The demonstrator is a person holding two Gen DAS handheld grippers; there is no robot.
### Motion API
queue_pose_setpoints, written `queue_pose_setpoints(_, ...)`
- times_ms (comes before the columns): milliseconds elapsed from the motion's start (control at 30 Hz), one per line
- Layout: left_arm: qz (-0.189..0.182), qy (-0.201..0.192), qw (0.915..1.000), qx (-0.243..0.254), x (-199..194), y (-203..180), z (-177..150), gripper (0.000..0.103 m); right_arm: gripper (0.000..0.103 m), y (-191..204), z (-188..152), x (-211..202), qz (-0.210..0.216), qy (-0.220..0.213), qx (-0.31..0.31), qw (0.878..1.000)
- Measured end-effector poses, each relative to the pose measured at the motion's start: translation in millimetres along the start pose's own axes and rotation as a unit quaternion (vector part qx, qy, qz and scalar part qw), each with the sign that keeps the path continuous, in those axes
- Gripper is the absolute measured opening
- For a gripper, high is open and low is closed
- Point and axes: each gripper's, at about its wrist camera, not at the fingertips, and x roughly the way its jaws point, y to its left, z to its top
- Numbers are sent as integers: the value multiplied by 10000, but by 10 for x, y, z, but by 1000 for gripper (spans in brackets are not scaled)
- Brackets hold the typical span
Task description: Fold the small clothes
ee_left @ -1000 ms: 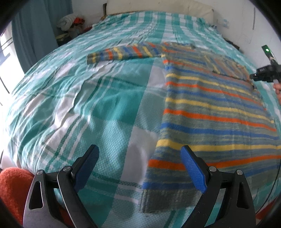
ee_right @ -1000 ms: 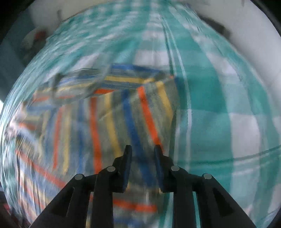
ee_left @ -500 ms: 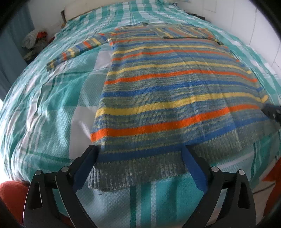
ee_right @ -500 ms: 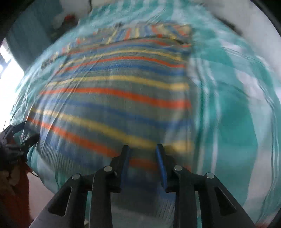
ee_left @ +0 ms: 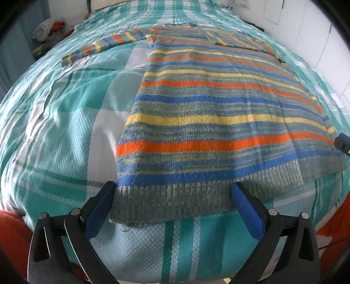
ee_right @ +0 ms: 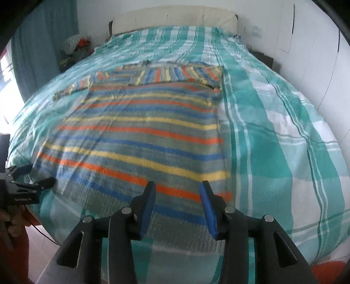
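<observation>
The sweater [ee_left: 218, 122] lies flat on the bed [ee_left: 65, 122], hem toward the foot edge and neck toward the headboard [ee_right: 175, 20]. It is striped in grey-green, blue, yellow and orange, with a ribbed grey hem [ee_left: 175, 201]. One sleeve [ee_left: 102, 47] stretches out sideways across the cover on the left. The other sleeve [ee_right: 175, 75] is folded across the chest near the shoulders, its stripes running crosswise to the body's.

The left gripper [ee_left: 172, 196] hovers at the hem's left corner with its blue-padded fingers [ee_left: 99, 209] spread wide, one at the corner's edge and the other further along the rib; whether they touch the knit is hard to judge from this angle. The right gripper [ee_right: 178, 201] hangs over the hem's right corner, its fingers [ee_right: 148, 207] also apart, though less widely, and holding nothing. Each gripper shows at the edge of the other's view.

The bed wears a teal and white checked cover. A heap of clothes [ee_right: 76, 44] sits beside the headboard at the left, next to a blue curtain [ee_right: 46, 41]. A white wall [ee_right: 306, 54] runs along the right side.
</observation>
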Motion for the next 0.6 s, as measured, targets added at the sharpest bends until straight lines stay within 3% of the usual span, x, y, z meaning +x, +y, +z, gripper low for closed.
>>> queue_pose_setpoints(600, -103, 128, 9999, 23, 19, 28, -10, 103, 50, -23, -39, -13, 35, -76, 37, 10000)
